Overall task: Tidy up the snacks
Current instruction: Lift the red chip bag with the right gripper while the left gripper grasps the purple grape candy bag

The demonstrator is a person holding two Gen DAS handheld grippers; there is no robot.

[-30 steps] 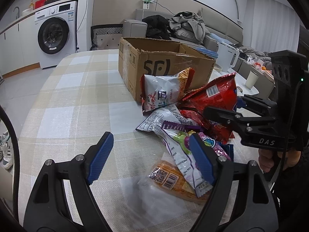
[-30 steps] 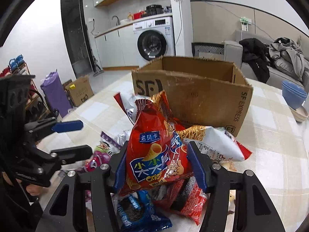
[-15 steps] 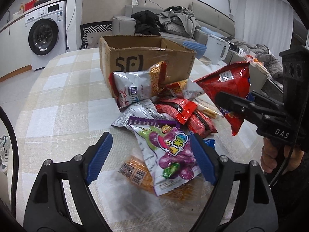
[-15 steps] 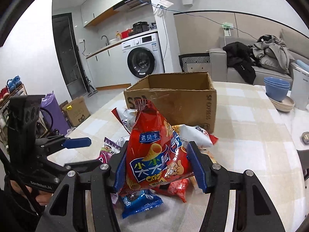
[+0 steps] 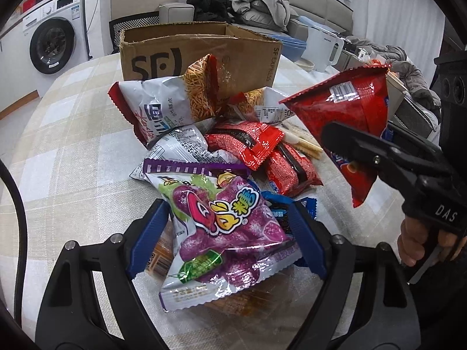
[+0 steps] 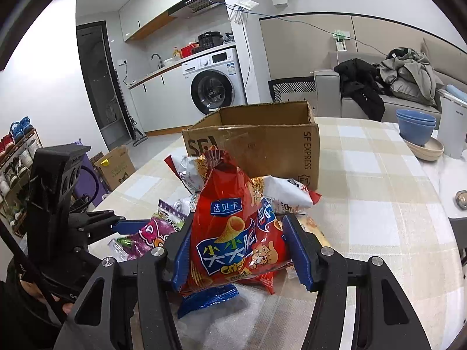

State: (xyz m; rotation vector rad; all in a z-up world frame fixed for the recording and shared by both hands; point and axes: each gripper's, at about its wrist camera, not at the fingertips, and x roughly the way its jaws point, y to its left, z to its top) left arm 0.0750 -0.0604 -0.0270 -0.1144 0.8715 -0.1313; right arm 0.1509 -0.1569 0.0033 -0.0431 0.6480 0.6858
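In the left wrist view, the left hand-held gripper (image 5: 227,239) is seen with its jaws spread wide on either side of a purple candy bag (image 5: 221,227), which lies on top of the snack pile on the checked worktop (image 5: 67,145); whether the pads touch the bag cannot be told. Behind the pile an open cardboard box (image 5: 201,55) is set. To the right, a red snack bag (image 5: 350,113) is held up off the worktop. In the right wrist view, the right hand-held gripper (image 6: 236,253) is seen closed on the red snack bag (image 6: 233,233), pinched upright between both blue pads, in front of the cardboard box (image 6: 262,145).
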